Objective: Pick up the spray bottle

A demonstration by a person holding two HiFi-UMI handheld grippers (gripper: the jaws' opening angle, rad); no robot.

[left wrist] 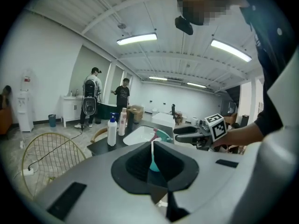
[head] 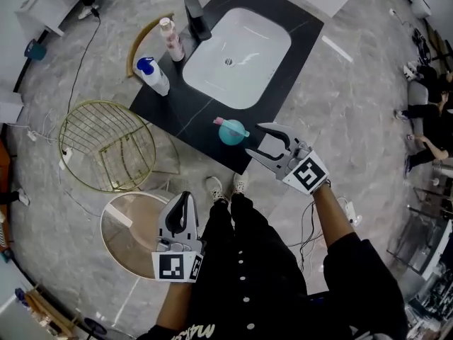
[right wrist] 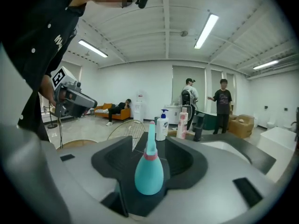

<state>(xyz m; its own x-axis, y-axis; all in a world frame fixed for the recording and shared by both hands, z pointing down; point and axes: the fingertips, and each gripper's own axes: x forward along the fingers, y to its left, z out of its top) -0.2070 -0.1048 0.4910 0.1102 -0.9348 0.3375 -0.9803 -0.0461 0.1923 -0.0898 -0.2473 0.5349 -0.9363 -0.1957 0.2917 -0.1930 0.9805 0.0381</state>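
Observation:
The spray bottle [head: 231, 130] is teal with a pink collar and stands upright near the front edge of the black counter [head: 182, 119]. My right gripper [head: 255, 139] is open just to its right, tips level with the bottle. In the right gripper view the bottle [right wrist: 149, 174] stands between the spread jaws of that gripper [right wrist: 148, 143], and no pad touches it. My left gripper [head: 184, 200] hangs low beside the person's leg, away from the counter, jaws together and empty. Past the closed tips of the left gripper [left wrist: 152, 148], the bottle [left wrist: 154, 158] shows far ahead.
A white sink basin [head: 237, 48] fills the counter's middle, with a black faucet [head: 197, 18], a pink bottle [head: 172, 40] and a white pump bottle [head: 152, 75] along its left side. A gold wire chair [head: 106, 144] and a round glass table [head: 127, 225] stand left of the person.

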